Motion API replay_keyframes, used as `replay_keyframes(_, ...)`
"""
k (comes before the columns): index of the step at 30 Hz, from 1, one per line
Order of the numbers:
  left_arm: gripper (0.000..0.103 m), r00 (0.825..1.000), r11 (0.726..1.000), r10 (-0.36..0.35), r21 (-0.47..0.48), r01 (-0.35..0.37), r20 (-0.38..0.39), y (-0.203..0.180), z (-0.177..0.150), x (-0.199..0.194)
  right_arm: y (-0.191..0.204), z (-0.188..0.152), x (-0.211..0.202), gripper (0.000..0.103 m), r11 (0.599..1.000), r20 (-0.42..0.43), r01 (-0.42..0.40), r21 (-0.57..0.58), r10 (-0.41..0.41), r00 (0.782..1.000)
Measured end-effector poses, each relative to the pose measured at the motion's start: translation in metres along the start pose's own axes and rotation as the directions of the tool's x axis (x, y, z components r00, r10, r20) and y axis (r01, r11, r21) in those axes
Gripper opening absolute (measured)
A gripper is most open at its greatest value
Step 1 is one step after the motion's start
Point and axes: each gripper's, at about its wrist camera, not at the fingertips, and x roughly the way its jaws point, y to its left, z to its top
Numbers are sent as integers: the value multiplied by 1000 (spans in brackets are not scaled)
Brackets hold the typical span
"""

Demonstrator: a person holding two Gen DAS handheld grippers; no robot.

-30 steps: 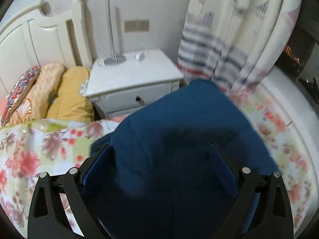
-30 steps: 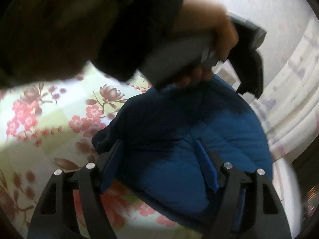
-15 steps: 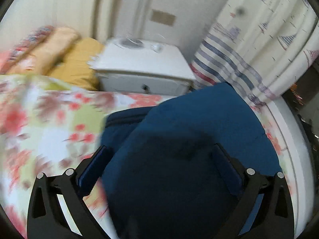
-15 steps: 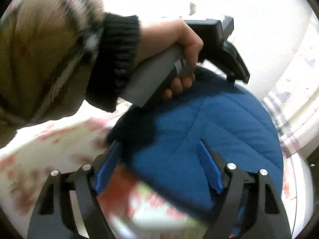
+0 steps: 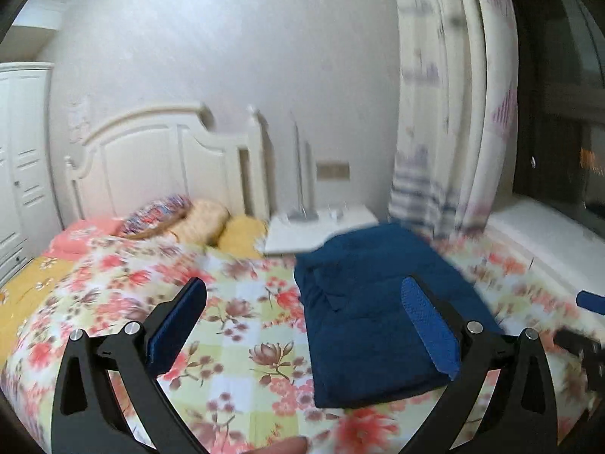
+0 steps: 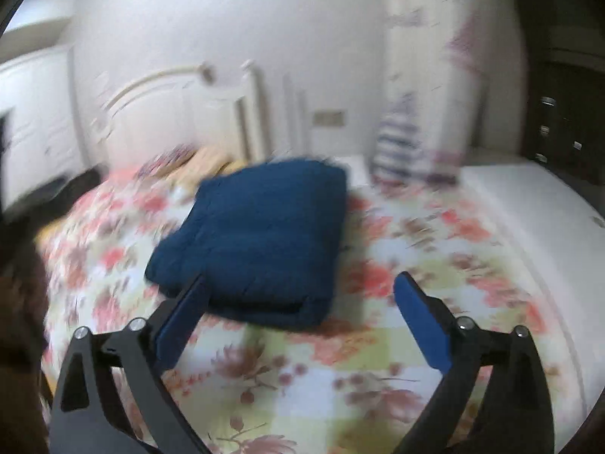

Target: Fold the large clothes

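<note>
Blue quilted garment [image 5: 378, 314] is seen lying folded into a thick rectangular bundle on the floral bedspread [image 5: 242, 325], toward the side of the bed nearest the curtain [image 5: 446, 132]. In the right wrist view the same garment [image 6: 261, 234] is being shown as a compact block with its folded edge facing the camera; that view is blurred, so stitching detail cannot be made out.

Left gripper [image 5: 302, 317]: jaws are being held wide apart, nothing between them. The blue pad of 1 fingertip [image 5: 427, 325] is overlapping the garment in the picture; contact cannot be told. The other pad is being held over bare bedspread.

Right gripper [image 6: 298, 321]: jaws are likewise being held wide apart and empty. 1 finger [image 6: 181, 317] is crossing the garment's near edge in the picture; the other is standing over the floral cover, apart from the bundle.

Surroundings being recorded: white headboard [image 5: 162, 162] at the far end, patterned and yellow pillows [image 5: 211, 223] stacked against it, white nightstand [image 5: 321, 227] just beyond the garment, between headboard and curtain. A white wardrobe [image 5: 19, 166] is standing at far left. A white sill [image 5: 544, 234] is running along the bed's curtain side under a dark window [image 5: 563, 113].
</note>
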Motion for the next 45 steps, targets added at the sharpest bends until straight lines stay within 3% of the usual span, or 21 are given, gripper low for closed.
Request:
replay_keyframes(3,99,999,998,-52,-18,52,2,-7,6,-30,3,7,-29,101,1000,37,18,-1,-18,999)
replay_keyframes(8,99,998,999,38,-7,-39,-57,-26,-12,-49,32,-1,-48,101,987,25,110,-114,-108,994)
replay_keyframes(11,99,996,999,39,-5,-40,-84,-31,-28,-55,43,-13,-45,101,980,14,141,-140,-140,990)
replay_keyframes(17,99,991,1000,21,-12,-22,-129,-32,-48,-57,34,-20,-47,101,989,2,106,-106,-107,994)
replay_keyframes(45,99,994,1000,19,11,-18,-108,-33,-47,-66,38,-22,-42,101,991,-7,71,-110,-72,997)
